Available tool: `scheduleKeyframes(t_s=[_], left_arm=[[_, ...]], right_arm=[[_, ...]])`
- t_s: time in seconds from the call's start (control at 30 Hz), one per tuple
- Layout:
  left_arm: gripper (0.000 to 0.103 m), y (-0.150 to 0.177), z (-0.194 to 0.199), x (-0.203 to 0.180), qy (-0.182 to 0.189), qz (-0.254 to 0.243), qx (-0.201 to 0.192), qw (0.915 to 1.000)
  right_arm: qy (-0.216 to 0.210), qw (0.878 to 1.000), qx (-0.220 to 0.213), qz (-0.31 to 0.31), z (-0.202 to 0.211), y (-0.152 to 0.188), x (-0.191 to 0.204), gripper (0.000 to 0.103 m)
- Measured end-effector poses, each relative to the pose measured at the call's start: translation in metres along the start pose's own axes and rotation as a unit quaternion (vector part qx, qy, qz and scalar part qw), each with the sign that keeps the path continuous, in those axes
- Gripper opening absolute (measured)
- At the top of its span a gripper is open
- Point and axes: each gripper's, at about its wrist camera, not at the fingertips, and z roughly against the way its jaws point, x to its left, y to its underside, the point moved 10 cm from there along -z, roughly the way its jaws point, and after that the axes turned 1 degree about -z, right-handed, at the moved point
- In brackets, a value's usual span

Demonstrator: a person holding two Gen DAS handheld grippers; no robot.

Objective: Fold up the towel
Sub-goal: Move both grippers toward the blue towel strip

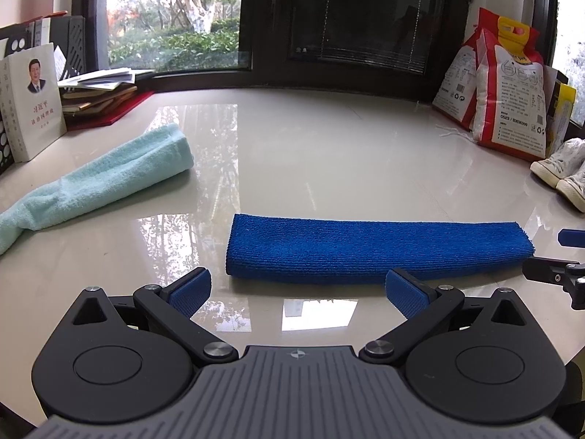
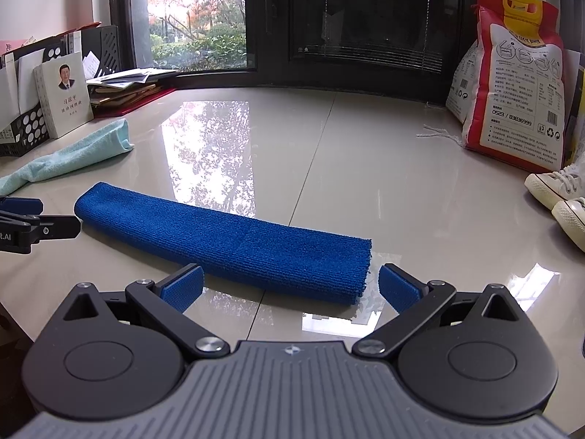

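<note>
A blue towel (image 1: 376, 250) lies folded into a long narrow strip on the glossy cream table (image 1: 310, 146). My left gripper (image 1: 298, 291) is open just in front of the strip's left half, its blue pads empty. In the right wrist view the same blue towel (image 2: 226, 245) runs from far left to near right. My right gripper (image 2: 290, 287) is open, straddling the strip's near right end without touching it. The left gripper's fingers (image 2: 22, 206) show at the strip's far left end, and the right gripper's fingers (image 1: 570, 237) show at the left view's right edge.
A light green towel (image 1: 98, 173) lies loosely rolled at the left. Books (image 1: 33, 102) and a paper stack (image 1: 102, 95) stand behind it. Rice bags (image 1: 508, 95) and white sneakers (image 1: 563, 172) sit at the right. A dark window frame (image 1: 351, 22) backs the table.
</note>
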Motion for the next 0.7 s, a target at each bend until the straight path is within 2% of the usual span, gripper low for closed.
scheduleKeyframes(t_s=[0.43, 0.7], left_arm=[[0.101, -0.008, -0.017, 0.018, 0.021, 0.019, 0.013, 0.9995], [0.081, -0.017, -0.038, 0.033, 0.032, 0.025, 0.021, 0.999]], right_arm=[[0.006, 1.0, 0.009, -0.001, -0.013, 0.0, -0.008, 0.102], [0.008, 1.0, 0.016, 0.001, -0.023, -0.002, -0.011, 0.102]])
